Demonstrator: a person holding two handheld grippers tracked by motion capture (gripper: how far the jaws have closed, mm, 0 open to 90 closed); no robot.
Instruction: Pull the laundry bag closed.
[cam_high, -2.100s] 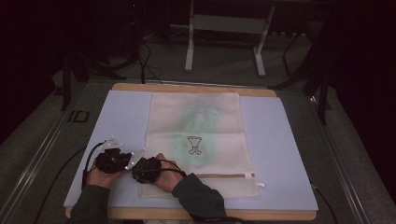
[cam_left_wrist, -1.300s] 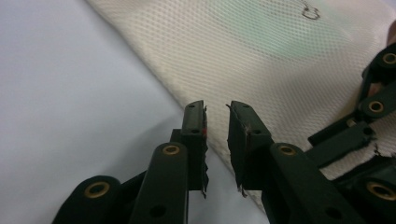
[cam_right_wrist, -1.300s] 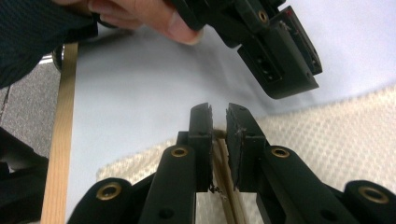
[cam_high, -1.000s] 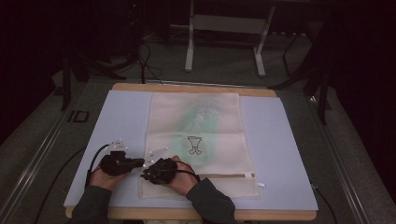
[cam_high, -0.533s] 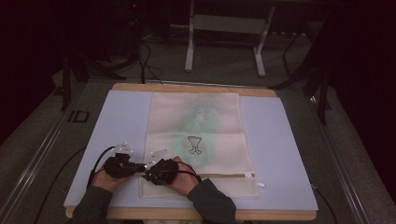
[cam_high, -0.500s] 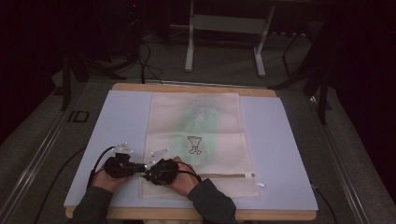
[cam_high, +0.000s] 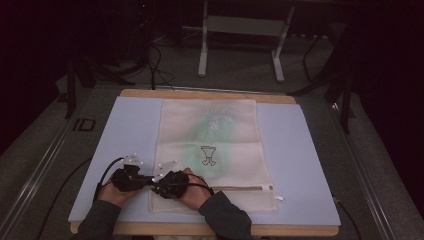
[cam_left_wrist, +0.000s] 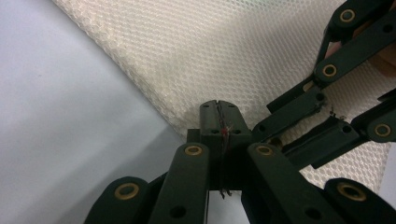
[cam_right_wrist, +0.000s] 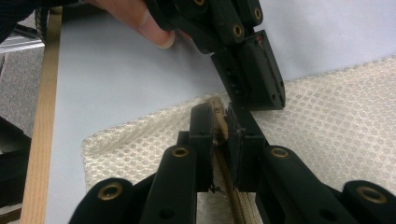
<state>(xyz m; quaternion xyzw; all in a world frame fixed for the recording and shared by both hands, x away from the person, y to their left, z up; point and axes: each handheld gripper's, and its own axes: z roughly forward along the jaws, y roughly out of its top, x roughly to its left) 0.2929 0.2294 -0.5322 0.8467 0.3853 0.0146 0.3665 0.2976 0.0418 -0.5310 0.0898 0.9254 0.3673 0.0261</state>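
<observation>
From above, my left gripper (cam_high: 131, 178) and right gripper (cam_high: 169, 184) sit close together at the near left corner of the cream mesh zip bag (cam_high: 215, 150), which lies flat on the pale blue mat (cam_high: 300, 160) over the wooden table (cam_high: 210, 93). A small dark goblet-like print (cam_high: 207, 155) marks the bag's middle. The bag's zip (cam_high: 245, 188) runs along its near edge, to the right of my hands.

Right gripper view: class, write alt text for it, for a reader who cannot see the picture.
The right gripper is shut on the tan zipper pull at the edge of a cream mesh laundry bag, whose zipper tape runs down between its jaws. The left gripper reaches in from above, tip at the bag's edge, over the pale blue mat.
</observation>
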